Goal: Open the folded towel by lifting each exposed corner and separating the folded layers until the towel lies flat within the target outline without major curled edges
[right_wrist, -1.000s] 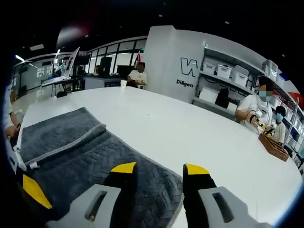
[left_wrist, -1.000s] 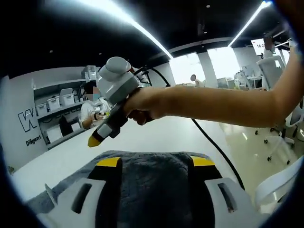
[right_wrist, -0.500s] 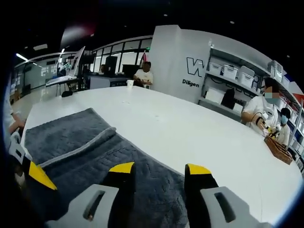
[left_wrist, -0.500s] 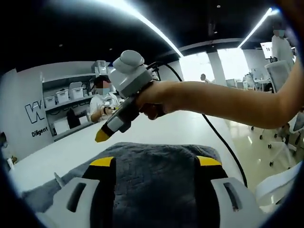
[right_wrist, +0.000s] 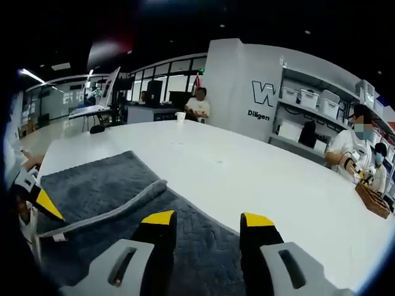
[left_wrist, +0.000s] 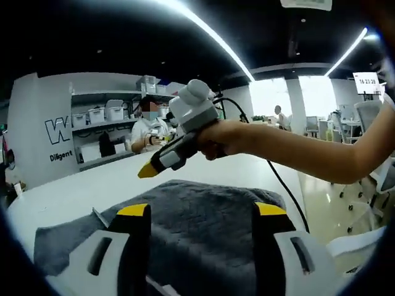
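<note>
Grey towel (left_wrist: 197,216) on white table (right_wrist: 247,172); left gripper (left_wrist: 202,211), right gripper (right_wrist: 206,217) jaws spread, apparently gripping nothing.

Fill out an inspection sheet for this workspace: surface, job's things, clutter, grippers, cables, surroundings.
Surface: white table, wide and bare beyond the towel.
Job's things: grey towel, one layer lying folded over another, pale hem edge showing; target outline not seen.
Clutter: a cup at the far table edge.
Grippers: left gripper jaws open above the towel; right gripper jaws open, empty.
Cables: black cable trailing from the right gripper.
Surroundings: shelves with bins, seated people, ceiling lights.
</note>
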The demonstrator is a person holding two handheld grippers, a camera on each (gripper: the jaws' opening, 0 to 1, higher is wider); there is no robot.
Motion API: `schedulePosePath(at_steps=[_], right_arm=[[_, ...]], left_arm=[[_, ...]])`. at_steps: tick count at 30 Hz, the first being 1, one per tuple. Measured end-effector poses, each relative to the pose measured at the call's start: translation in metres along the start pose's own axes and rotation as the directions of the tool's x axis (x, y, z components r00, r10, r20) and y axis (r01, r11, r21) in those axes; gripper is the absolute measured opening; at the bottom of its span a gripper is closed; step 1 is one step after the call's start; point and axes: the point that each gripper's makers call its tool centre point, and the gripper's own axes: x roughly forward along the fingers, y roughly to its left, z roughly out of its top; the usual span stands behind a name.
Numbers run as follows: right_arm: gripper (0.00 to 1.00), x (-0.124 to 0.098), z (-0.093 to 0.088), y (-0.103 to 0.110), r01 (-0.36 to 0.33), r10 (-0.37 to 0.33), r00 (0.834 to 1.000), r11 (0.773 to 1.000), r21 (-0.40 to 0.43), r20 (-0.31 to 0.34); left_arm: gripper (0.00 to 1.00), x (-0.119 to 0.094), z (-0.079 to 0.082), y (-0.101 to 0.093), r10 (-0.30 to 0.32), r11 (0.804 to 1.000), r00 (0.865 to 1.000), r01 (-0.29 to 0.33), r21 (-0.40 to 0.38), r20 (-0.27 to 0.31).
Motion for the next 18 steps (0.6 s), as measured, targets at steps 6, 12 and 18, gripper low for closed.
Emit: schedulePosePath(at_steps=[6, 12, 18], right_arm=[[0.37, 0.008, 0.006, 0.010, -0.035, 0.035, 0.999, 0.999, -0.010, 0.012], [0.37, 0.018, 0.011, 0.023, -0.062, 0.062, 0.998, 0.998, -0.006, 0.024], [0.36, 0.027, 0.013, 0.039, -0.097, 0.097, 0.995, 0.995, -0.016, 0.025]], left_arm=[[0.63, -0.018, -0.003, 0.003, 0.005, 1.000, 1.000, -0.005, -0.019, 0.007], [0.63, -0.039, -0.019, 0.009, 0.052, 0.999, 0.998, -0.051, 0.006, -0.045], [0.62, -0.048, -0.032, 0.016, 0.080, 0.997, 0.994, -0.079, 0.010, -0.081]])
